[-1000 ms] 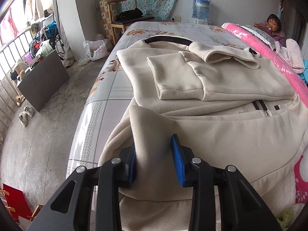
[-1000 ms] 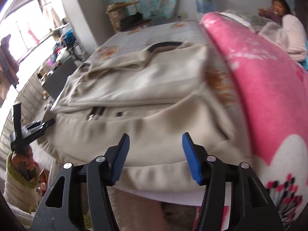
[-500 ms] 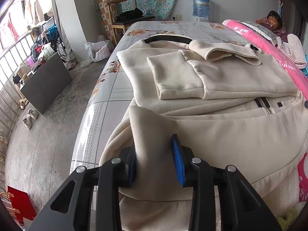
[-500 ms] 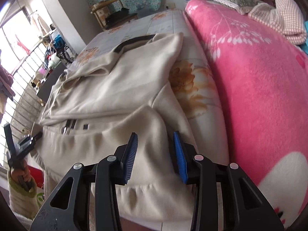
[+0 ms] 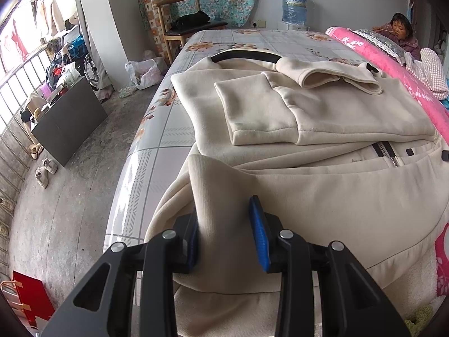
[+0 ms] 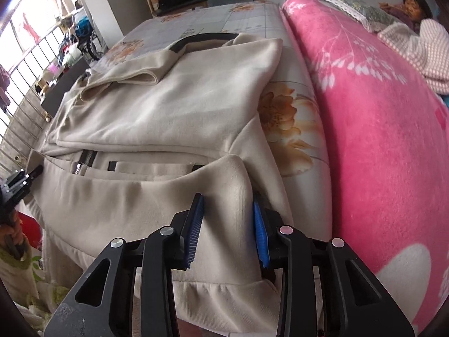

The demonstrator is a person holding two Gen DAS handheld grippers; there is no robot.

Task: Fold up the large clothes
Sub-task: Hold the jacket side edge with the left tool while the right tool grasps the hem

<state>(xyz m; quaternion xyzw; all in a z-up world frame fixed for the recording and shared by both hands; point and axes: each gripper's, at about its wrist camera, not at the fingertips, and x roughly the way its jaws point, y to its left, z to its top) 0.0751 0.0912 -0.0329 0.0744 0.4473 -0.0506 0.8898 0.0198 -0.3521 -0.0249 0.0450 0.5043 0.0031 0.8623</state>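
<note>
A large cream jacket lies on the bed, sleeves folded across its chest, black collar at the far end, zipper showing near the middle. It also shows in the right wrist view. My left gripper is shut on a raised fold of the jacket's near-left hem corner. My right gripper is shut on a raised fold of the near-right hem corner. The hem hangs over the bed's near edge. The left gripper also shows at the far left of the right wrist view.
The bed has a floral grey sheet. A pink blanket lies along the right side, with a person sitting beyond it. A wooden chair, a water jug and clutter stand on the floor to the left.
My right gripper has moved in over the jacket's right hem corner and closed on it, lifting a fold. My left gripper keeps its hold and has barely moved.
</note>
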